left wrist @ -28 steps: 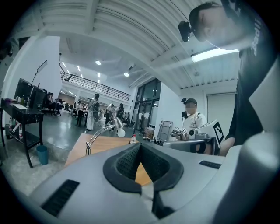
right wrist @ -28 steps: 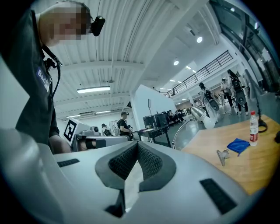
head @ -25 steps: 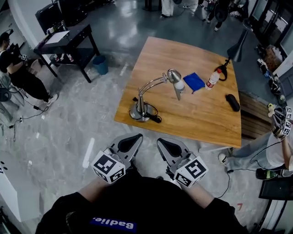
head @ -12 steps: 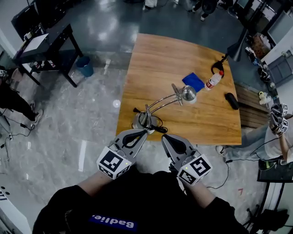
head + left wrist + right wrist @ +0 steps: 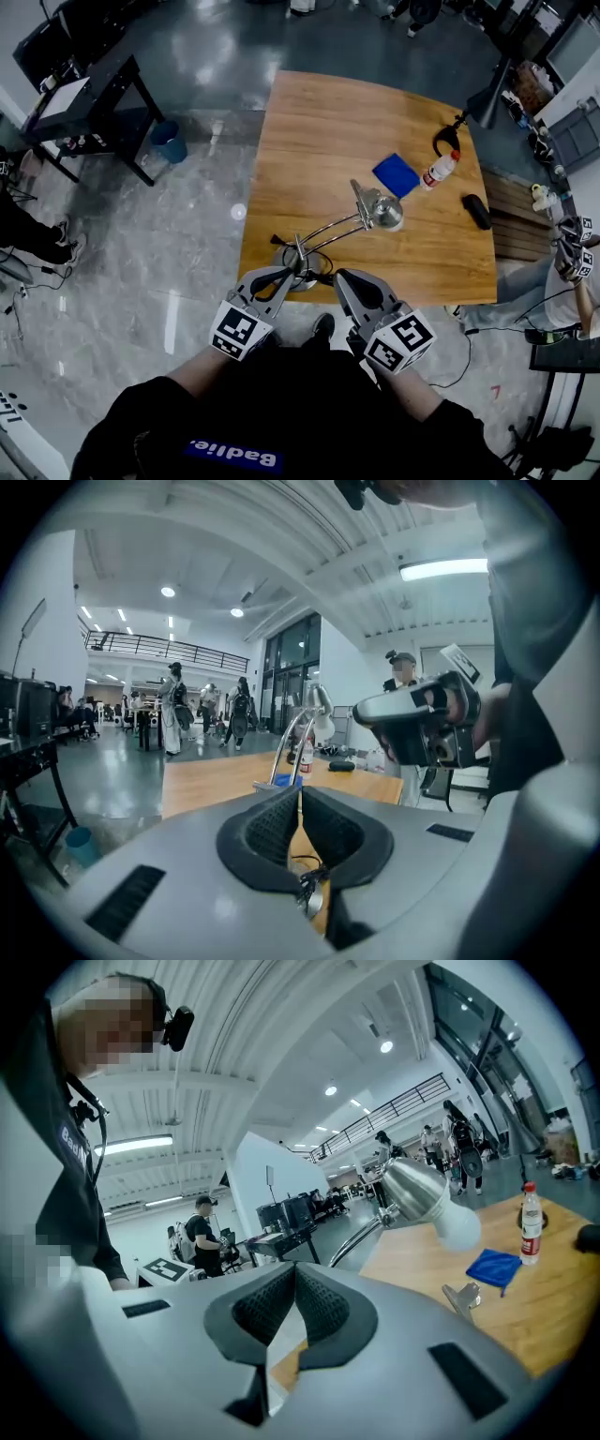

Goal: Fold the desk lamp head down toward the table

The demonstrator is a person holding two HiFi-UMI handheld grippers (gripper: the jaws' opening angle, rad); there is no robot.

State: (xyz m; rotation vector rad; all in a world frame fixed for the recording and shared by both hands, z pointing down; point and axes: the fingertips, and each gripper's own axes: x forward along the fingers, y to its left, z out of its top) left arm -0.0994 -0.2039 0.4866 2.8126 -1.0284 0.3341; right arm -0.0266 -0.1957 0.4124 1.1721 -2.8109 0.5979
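Observation:
A chrome desk lamp stands near the front edge of the wooden table [image 5: 328, 122]. Its round base [image 5: 292, 269] lies just beyond my grippers, and its curved arm rises rightward to the lamp head [image 5: 386, 212], which carries a white bulb [image 5: 459, 1227]. My left gripper [image 5: 286, 274] is shut and empty, right at the base. The right gripper [image 5: 341, 277] is also shut and empty, beside it at the table edge. In the left gripper view the lamp arm [image 5: 292, 752] stands straight ahead of the left gripper [image 5: 300, 794]. In the right gripper view the lamp head [image 5: 420, 1192] hangs up and to the right of the right gripper [image 5: 293, 1274].
On the table's far right lie a blue cloth [image 5: 397, 173], a small bottle [image 5: 437, 169] and a black case [image 5: 476, 211]. A black side table [image 5: 94, 103] and a blue bin [image 5: 171, 141] stand at the left. A person [image 5: 562, 281] crouches at the right.
Both grippers have come forward from over the floor to the table's near edge, close to the lamp base. The lamp itself has kept its pose.

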